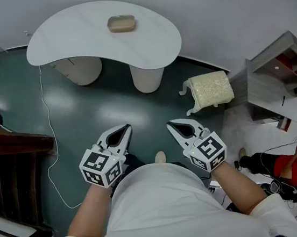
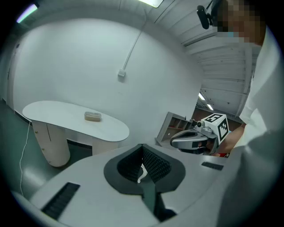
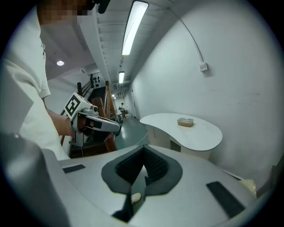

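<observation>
Holding both tongs low in front of us, above the dark floor (image 1: 77, 113). Left tongs (image 1: 123, 129): pressed together, nothing between them. Right tongs (image 1: 173, 124): likewise closed and empty. Tan container (image 1: 121, 23) sits on the white bench (image 1: 73, 38), well apart from both. We note a cushioned stool (image 1: 210, 90) beside the bench.

shelf unit (image 1: 270, 87) partly off-frame
</observation>
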Demonstrator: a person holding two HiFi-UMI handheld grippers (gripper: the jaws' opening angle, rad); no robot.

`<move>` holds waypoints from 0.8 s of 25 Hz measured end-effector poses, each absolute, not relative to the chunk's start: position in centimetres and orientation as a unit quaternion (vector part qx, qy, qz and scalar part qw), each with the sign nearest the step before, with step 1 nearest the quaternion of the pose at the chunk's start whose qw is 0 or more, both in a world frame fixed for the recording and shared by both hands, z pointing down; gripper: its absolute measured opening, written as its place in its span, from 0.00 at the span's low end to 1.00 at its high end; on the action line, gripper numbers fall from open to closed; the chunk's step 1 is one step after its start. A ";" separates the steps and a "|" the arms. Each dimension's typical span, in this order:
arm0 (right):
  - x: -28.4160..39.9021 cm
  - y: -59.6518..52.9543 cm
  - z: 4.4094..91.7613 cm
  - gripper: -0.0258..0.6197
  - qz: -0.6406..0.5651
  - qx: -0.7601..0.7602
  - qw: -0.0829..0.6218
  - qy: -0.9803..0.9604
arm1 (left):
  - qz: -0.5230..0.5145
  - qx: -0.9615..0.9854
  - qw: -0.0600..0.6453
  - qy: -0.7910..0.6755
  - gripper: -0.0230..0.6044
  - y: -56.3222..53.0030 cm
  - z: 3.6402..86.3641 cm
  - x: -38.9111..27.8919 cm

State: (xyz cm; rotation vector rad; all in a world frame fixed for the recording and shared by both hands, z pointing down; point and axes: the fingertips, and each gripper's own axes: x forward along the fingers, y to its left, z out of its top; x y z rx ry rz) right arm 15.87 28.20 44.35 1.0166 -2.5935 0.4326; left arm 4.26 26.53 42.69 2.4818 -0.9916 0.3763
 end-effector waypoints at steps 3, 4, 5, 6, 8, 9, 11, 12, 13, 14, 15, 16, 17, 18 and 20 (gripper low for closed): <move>16.5 27.9 44.5 0.05 0.157 0.359 0.159 -0.906 | 0.134 0.898 0.217 -0.357 0.06 26.1 42.5 5.0; 16.6 27.9 44.5 0.05 0.159 0.358 0.159 -0.906 | 0.134 0.899 0.215 -0.358 0.06 26.0 42.4 5.3; 16.7 28.0 44.6 0.05 0.161 0.356 0.158 -0.907 | 0.135 0.899 0.213 -0.358 0.06 25.9 42.3 5.5; 16.7 27.9 44.7 0.05 0.162 0.354 0.159 -0.907 | 0.134 0.899 0.212 -0.360 0.06 25.8 42.2 5.6; 16.9 27.6 44.9 0.05 0.168 0.349 0.158 -0.908 | 0.133 0.897 0.210 -0.365 0.06 25.5 42.0 5.7; 16.9 27.3 45.1 0.05 0.174 0.347 0.157 -0.908 | 0.132 0.897 0.208 -0.368 0.06 25.2 41.9 5.6; 16.8 26.6 45.6 0.05 0.190 0.345 0.153 -0.906 | 0.133 0.897 0.202 -0.371 0.06 24.6 41.9 5.3; 16.7 26.0 45.8 0.05 0.196 0.347 0.150 -0.905 | 0.136 0.897 0.199 -0.370 0.06 24.3 42.1 5.1; 16.6 25.4 46.1 0.05 0.201 0.349 0.149 -0.903 | 0.140 0.898 0.196 -0.368 0.06 23.8 42.3 4.9; 16.4 24.6 46.2 0.05 0.202 0.351 0.150 -0.902 | 0.142 0.900 0.192 -0.365 0.06 23.2 42.5 4.6; 16.1 23.7 46.4 0.05 0.203 0.353 0.151 -0.901 | 0.143 0.902 0.188 -0.361 0.06 22.4 42.6 4.3; 15.8 22.6 46.5 0.05 0.203 0.356 0.152 -0.900 | 0.142 0.904 0.186 -0.357 0.06 21.3 42.7 4.1; 15.4 21.4 46.7 0.10 0.204 0.358 0.152 -0.898 | 0.140 0.907 0.185 -0.351 0.07 20.2 42.7 3.8; 15.0 20.2 46.8 0.18 0.206 0.362 0.153 -0.896 | 0.137 0.910 0.186 -0.345 0.07 18.9 42.7 3.4; 14.1 17.4 47.1 0.15 0.215 0.376 0.152 -0.888 | 0.135 0.914 0.187 -0.333 0.07 16.0 42.8 2.4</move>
